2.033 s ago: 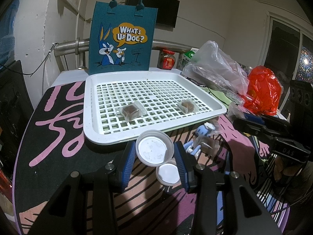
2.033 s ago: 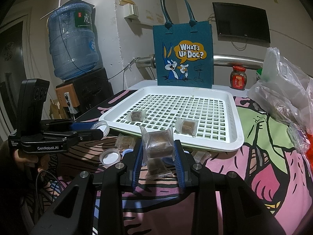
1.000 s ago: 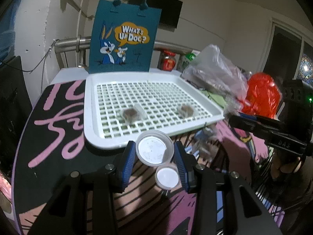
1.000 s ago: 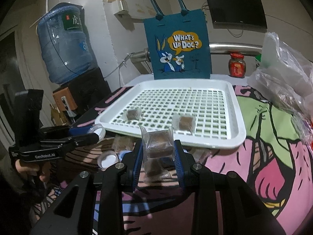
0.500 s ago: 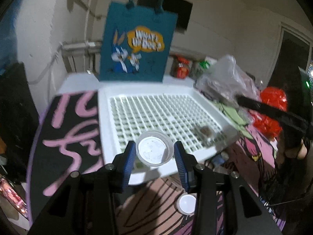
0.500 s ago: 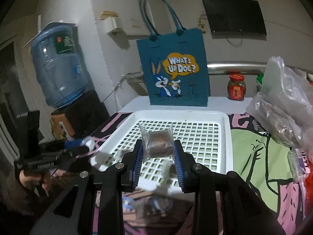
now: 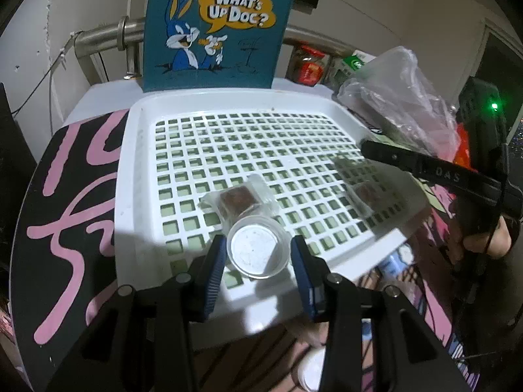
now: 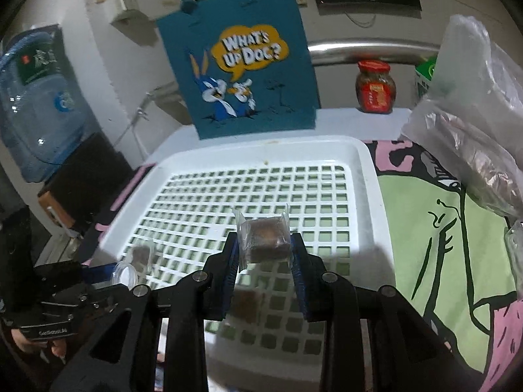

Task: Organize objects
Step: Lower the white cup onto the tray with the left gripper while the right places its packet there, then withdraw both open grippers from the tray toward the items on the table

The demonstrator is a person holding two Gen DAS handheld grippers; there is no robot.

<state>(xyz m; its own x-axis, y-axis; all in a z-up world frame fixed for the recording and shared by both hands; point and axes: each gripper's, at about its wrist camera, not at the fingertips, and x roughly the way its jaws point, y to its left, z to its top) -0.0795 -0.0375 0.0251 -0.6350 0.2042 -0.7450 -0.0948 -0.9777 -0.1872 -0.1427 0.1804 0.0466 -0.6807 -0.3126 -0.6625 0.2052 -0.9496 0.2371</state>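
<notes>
My left gripper (image 7: 258,254) is shut on a small clear plastic cup (image 7: 258,250) and holds it over the near edge of the white slotted tray (image 7: 130,196). Just beyond the cup a wrapped brown cake (image 7: 237,199) lies on the grid. A second wrapped cake (image 7: 366,192), blurred, lies toward the tray's right side. My right gripper (image 8: 263,251) is shut on another wrapped brown cake (image 8: 266,238), held above the tray (image 8: 369,176). Below its fingers a wrapped cake (image 8: 248,300) lies on the grid. The cup (image 8: 126,272) shows at the lower left.
A teal cartoon tote bag (image 7: 215,29) stands behind the tray. A red-lidded jar (image 8: 376,86) and a clear plastic bag (image 8: 474,137) are at the back right, a water bottle (image 8: 36,104) at the left. A white lid (image 7: 310,372) lies on the patterned cloth in front.
Both grippers moved forward from the table's front to above the tray, each keeping its grip. The loose items on the cloth dropped out of view beneath them.
</notes>
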